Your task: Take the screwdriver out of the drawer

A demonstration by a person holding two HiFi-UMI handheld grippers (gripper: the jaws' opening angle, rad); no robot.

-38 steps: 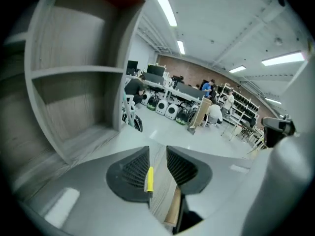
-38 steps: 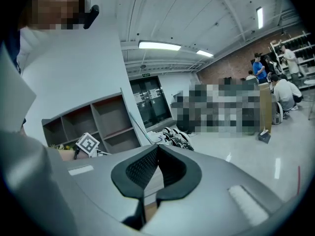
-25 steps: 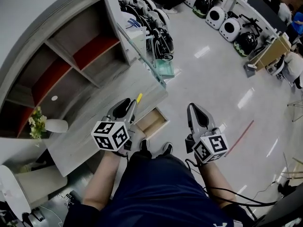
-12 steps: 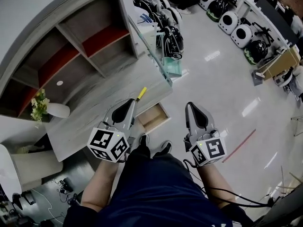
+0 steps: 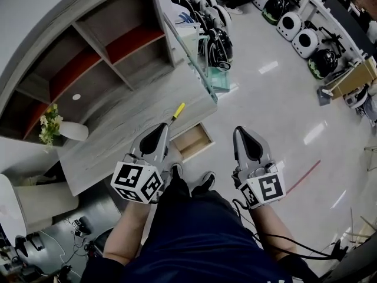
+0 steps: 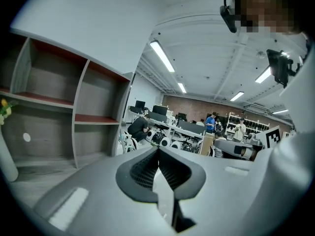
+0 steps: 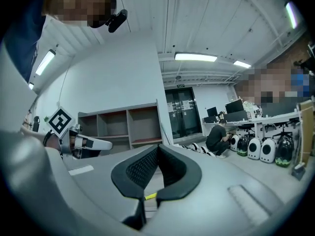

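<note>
The screwdriver [image 5: 178,109], with a yellow handle and a thin dark shaft, lies on the grey wood-grain table top [image 5: 118,146], just beyond the tip of my left gripper [image 5: 166,126]. In the left gripper view the left gripper [image 6: 158,149] has its pads together with nothing between them. The wooden drawer [image 5: 189,141] stands pulled out below the table edge, between the two grippers. My right gripper [image 5: 238,130] hovers over the floor to the drawer's right, shut and empty [image 7: 158,147]. A bit of the yellow screwdriver [image 7: 150,195] shows low under its jaws.
A shelf unit [image 5: 106,58] with red-backed compartments rises behind the table. A white vase of flowers [image 5: 63,131] stands at the table's left end. Black and white round machines [image 5: 218,40] line the floor beyond the table corner. The person's shoes [image 5: 188,180] are just below the drawer.
The left gripper has drawn back a little from the screwdriver, which stays on the table top. The right gripper has hardly shifted.
</note>
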